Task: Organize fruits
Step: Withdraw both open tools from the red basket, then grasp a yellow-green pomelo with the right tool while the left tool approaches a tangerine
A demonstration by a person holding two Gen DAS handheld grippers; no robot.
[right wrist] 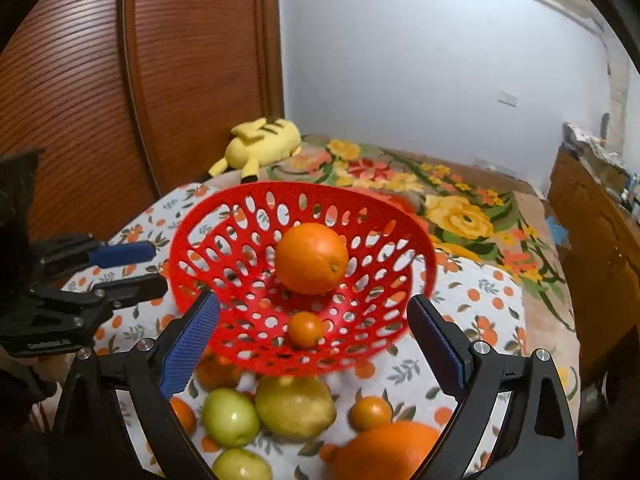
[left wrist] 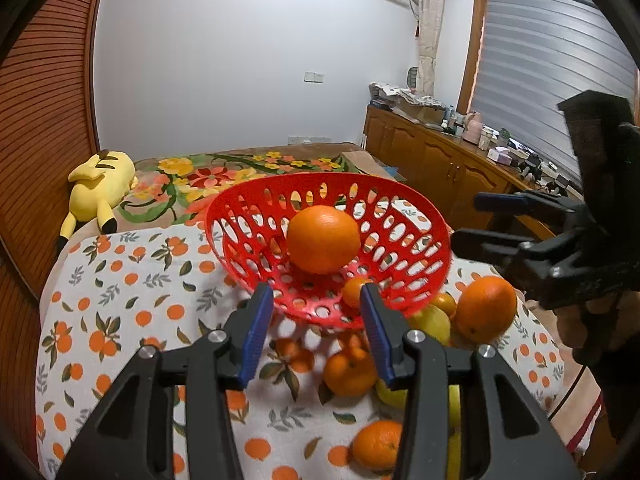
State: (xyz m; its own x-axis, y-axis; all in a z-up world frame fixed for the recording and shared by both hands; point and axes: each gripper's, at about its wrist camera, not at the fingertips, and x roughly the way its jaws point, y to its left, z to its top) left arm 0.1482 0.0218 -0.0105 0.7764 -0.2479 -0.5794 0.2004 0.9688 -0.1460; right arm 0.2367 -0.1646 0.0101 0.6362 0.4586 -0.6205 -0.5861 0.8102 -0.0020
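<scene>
A red perforated basket [left wrist: 400, 280] [right wrist: 224, 240] sits on the orange-print cloth and holds a large orange [left wrist: 323, 239] [right wrist: 311, 258] and a small mandarin [left wrist: 354, 292] [right wrist: 305, 329]. In front of it lie loose fruits: a big orange [left wrist: 485, 309] [right wrist: 384, 452], mandarins [left wrist: 349, 372] [right wrist: 371, 412], a lemon [right wrist: 295, 406] and green fruits [right wrist: 230, 416]. My left gripper [left wrist: 318, 336] is open and empty at the basket's near rim; it shows at the left of the right wrist view [right wrist: 132, 270]. My right gripper [right wrist: 316, 344] is open and empty above the loose fruits; it shows at the right of the left wrist view [left wrist: 476, 220].
A yellow plush toy [left wrist: 100, 184] [right wrist: 264, 140] lies on the floral blanket [left wrist: 240, 172] behind the basket. A wooden slatted wall [left wrist: 40, 120] stands at the left. A wooden cabinet [left wrist: 440, 160] with clutter runs along the right.
</scene>
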